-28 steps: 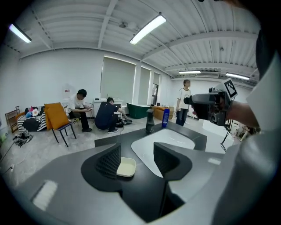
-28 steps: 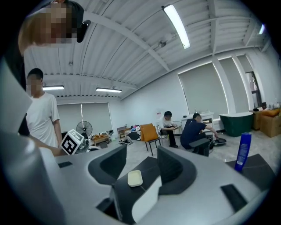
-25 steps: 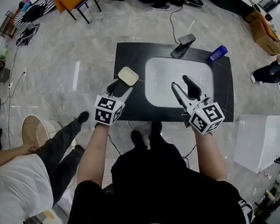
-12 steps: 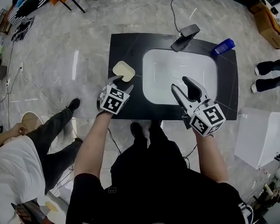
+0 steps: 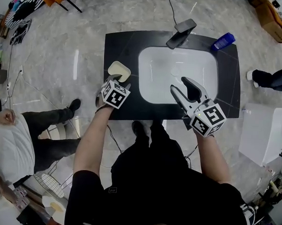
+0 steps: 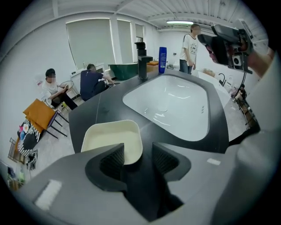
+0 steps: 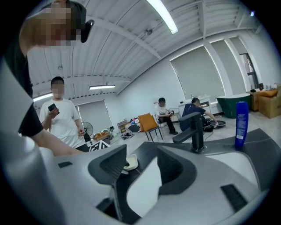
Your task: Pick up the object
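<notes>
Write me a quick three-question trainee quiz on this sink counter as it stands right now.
1. True or false: the right tool grips the blue bottle.
2. Which thing lies right at the open jaws of the left tool? A. cream dish B. phone C. sponge
3. Fill in: the faucet stands at the far edge of the white ____.

Key:
1. False: it hangs open and empty over the basin.
2. A
3. basin
</notes>
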Available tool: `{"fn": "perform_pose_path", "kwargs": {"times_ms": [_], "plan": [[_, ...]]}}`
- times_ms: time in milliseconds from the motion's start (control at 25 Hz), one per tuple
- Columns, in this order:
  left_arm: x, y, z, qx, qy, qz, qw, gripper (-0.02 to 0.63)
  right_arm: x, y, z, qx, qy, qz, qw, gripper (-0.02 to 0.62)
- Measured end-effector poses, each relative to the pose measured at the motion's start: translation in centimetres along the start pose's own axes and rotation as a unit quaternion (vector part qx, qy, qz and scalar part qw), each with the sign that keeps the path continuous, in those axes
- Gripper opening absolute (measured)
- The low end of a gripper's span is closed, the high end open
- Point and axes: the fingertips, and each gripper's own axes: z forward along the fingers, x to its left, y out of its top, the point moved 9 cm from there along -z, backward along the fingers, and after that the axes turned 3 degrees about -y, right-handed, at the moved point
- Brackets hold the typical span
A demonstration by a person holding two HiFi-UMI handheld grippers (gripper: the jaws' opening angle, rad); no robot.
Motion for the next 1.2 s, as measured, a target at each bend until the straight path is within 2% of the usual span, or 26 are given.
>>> {"fn": "perform_pose_path", "kwargs": {"times_ms": [80,200,280,480,640,840,1040,1200], "plan": [[0.0,0.2,0.3,0.014,0.005,0.007,0.9999,0.16,-0.3,0.0,-0.3,-0.001,-0.001,0.002,1.0,0.19],[-0.2,0.3,0.6,0.024,0.0,0.011,0.9997,0.119,-0.6,0.1,-0.8,-0.005,-0.002,0.003,1.0,0.19],[-0.7,0.4,0.7,0.03,-0.003,0.015,0.9994,0.064,-0.8,0.2,-1.1,-0.006,-0.001,0.003,1.0,0.19],[-1.1,0.7,0.5,0.041,0.006,0.018,0.999,0.034,-0.9,0.7,-1.5,-0.009,0.01,0.0,1.0,0.19],[-1.7,1.1,-1.4,0.014,0.002,-0.013,0.9998,0.031,-0.8,1.4,-1.9,-0.017,0.018,-0.004,1.0,0.19],[-2.4,1.7,-5.3,-0.052,-0.007,-0.082,0.9952,0.032,-0.7,2.0,-2.5,-0.021,0.032,0.009,0.999,0.179],[-3.4,2.4,-9.0,-0.077,0.018,-0.074,0.9941,0.032,-0.4,2.9,-3.3,-0.03,0.058,0.007,0.998,0.172],[-3.2,3.1,-11.5,-0.101,0.046,-0.093,0.9895,0.032,-0.5,4.1,-3.5,-0.042,0.066,-0.01,0.997,0.156]]}}
